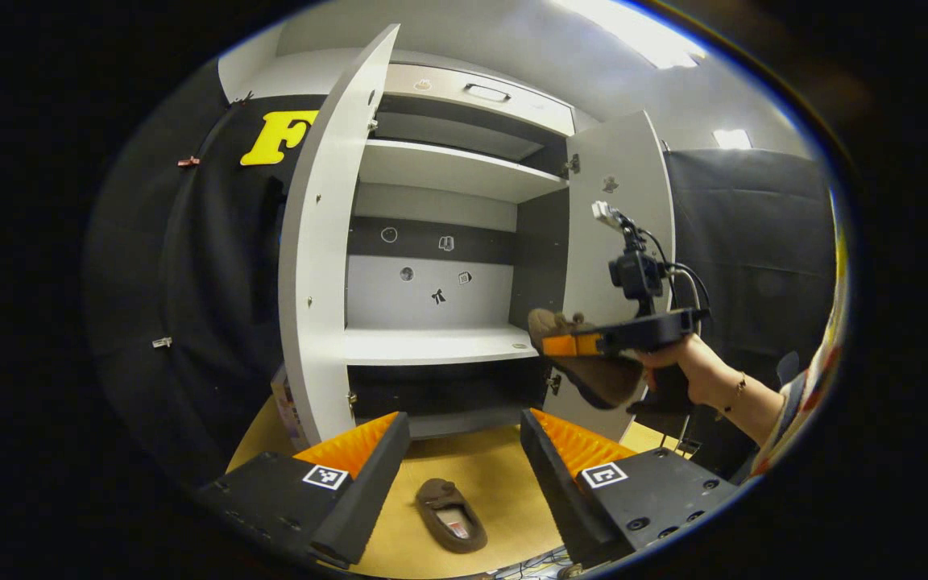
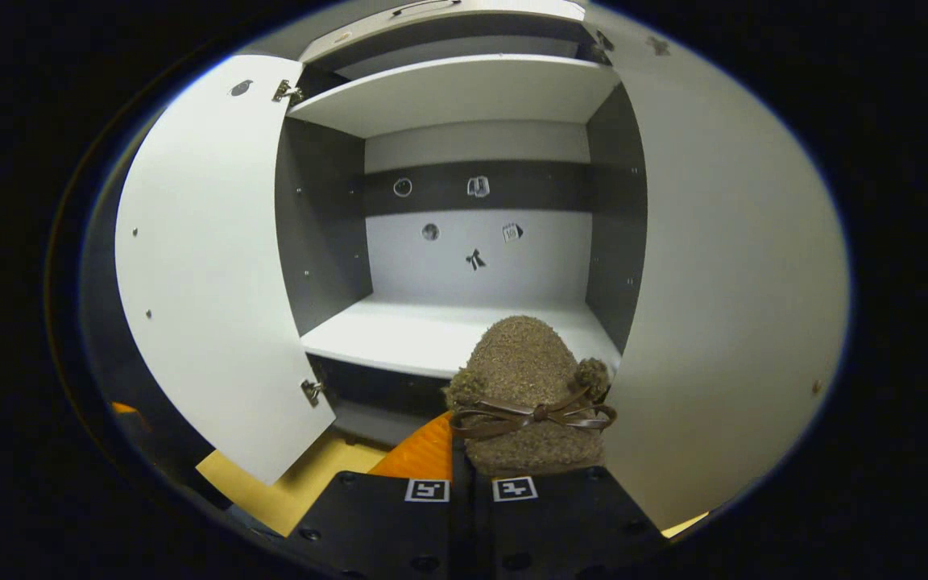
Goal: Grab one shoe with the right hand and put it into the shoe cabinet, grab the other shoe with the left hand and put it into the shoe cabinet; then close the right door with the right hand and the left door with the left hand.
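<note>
A brown fuzzy shoe (image 2: 524, 387) with a dark bow sticks out forward from my right gripper (image 2: 472, 451), which is shut on its heel end. The left gripper view has that same shoe (image 1: 585, 362) in the air by the cabinet's right door (image 1: 613, 242), carried by the right gripper (image 1: 593, 345) in a hand. The other brown shoe (image 1: 451, 515) lies on the yellow floor (image 1: 488, 467), between and below the fingers of my open left gripper (image 1: 464, 451). The shoe cabinet (image 1: 432, 242) stands ahead with both doors open and its white shelf (image 2: 432, 334) bare.
The left door (image 1: 323, 242) swings out toward me on the left; in the right gripper view the left door (image 2: 206, 266) and the right door (image 2: 722, 282) flank the opening. Black cloth walls stand on both sides. A person's forearm (image 1: 738, 395) reaches in from the right.
</note>
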Demonstrator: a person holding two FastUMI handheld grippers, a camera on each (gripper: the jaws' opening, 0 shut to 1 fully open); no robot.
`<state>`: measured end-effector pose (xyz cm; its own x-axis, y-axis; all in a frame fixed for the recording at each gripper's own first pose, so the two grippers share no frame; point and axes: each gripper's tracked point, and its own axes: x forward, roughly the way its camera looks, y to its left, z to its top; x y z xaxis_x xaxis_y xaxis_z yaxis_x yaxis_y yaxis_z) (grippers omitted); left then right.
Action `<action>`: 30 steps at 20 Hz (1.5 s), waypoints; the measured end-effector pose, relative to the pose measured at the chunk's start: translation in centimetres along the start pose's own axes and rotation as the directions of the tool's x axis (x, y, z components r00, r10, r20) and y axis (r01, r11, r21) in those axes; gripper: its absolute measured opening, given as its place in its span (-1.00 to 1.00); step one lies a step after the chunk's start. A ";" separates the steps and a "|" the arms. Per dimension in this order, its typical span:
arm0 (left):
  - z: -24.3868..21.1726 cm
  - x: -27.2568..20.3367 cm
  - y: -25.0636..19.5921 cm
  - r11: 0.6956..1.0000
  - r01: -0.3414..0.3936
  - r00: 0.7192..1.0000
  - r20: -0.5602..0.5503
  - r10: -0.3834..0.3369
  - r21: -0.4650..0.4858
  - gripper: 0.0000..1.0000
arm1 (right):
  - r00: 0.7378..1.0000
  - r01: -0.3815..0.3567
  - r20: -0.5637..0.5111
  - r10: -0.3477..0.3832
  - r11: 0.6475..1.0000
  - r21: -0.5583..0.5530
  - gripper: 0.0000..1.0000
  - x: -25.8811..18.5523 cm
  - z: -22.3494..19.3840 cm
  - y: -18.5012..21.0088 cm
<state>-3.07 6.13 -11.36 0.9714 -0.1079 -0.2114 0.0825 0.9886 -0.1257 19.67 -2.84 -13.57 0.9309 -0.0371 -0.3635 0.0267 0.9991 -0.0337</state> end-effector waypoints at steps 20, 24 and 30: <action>-0.6 0.4 3.4 0.946 -0.295 0.955 -0.053 0.291 -0.131 0.70 | 0.975 0.067 -0.206 -0.084 0.994 -0.086 -0.89 30.2 1.7 -3.0; -0.2 0.7 3.6 0.943 -0.311 0.950 -0.056 0.306 -0.118 0.70 | 0.967 0.086 -0.235 -0.098 0.994 -0.060 -0.61 30.0 1.0 -3.9; 0.3 1.4 2.8 0.959 -0.270 0.963 -0.045 0.267 -0.085 0.70 | 0.981 0.038 -0.189 -0.040 0.999 -0.017 0.65 25.3 2.3 -2.9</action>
<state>-1.37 8.74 -11.74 0.9471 0.1553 -0.2809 -0.2021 0.9684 -0.1459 44.00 -6.60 -20.51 0.8433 -0.0807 -0.5314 0.0554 0.9964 -0.0634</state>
